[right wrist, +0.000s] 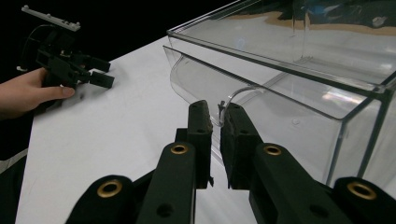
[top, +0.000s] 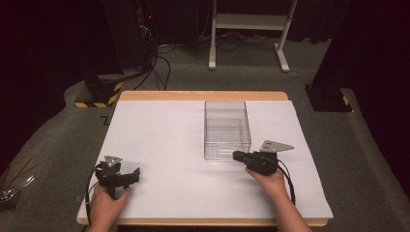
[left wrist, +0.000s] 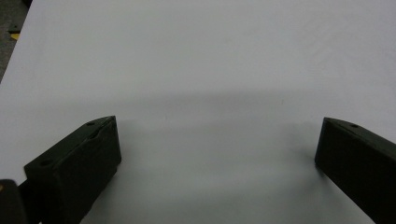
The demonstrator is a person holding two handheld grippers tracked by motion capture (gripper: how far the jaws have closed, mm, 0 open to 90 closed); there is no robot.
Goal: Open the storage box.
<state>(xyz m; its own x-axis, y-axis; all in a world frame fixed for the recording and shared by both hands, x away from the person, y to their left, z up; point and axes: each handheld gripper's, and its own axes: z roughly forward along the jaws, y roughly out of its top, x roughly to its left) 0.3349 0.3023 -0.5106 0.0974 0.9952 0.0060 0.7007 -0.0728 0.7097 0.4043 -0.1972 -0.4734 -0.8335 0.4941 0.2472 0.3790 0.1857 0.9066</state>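
A clear plastic drawer box point(top: 226, 128) stands on the white table point(top: 154, 130), right of centre. My right gripper point(top: 237, 155) is at the box's near end. In the right gripper view its jaws point(right wrist: 217, 109) are closed to a narrow gap on the thin clear handle point(right wrist: 243, 91) on the drawer front point(right wrist: 289, 116). My left gripper point(top: 133, 177) rests near the table's front left corner, pointing right, and also appears far off point(right wrist: 105, 73) in a hand. Its jaws point(left wrist: 218, 126) stand wide apart over bare white surface with nothing between them.
Behind the table, a white desk frame point(top: 249, 21) stands on the grey carpet. Black stands with yellow-black striped bases point(top: 99, 96) sit at the back left, and a dark base point(top: 329, 99) at the right. Cables point(top: 162, 63) trail on the floor.
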